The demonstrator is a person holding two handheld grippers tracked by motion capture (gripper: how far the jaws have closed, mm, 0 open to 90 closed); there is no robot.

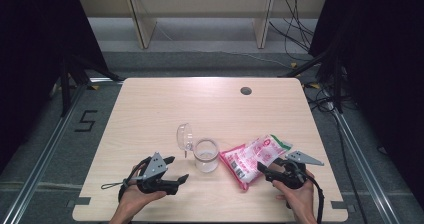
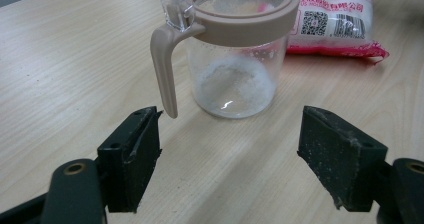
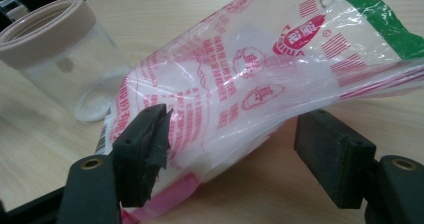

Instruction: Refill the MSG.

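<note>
Pale wood counter (image 1: 150, 114) carries a clear jar (image 1: 206, 154) with its lid flipped up, and a pink-printed bag (image 1: 252, 157) just beside it on the right. My left tongs (image 1: 176, 169) stand wide, apart from the jar in front of them. My right tongs (image 1: 264, 170) stand wide around the bag's near end, not yet closed on it.

A pale rectangular wooden table (image 1: 150, 114) is set on grey carpeted floor (image 1: 40, 149). Black curtains (image 1: 30, 59) hang at nine and three o'clock; light wooden shelving (image 1: 200, 9) stands at twelve.
</note>
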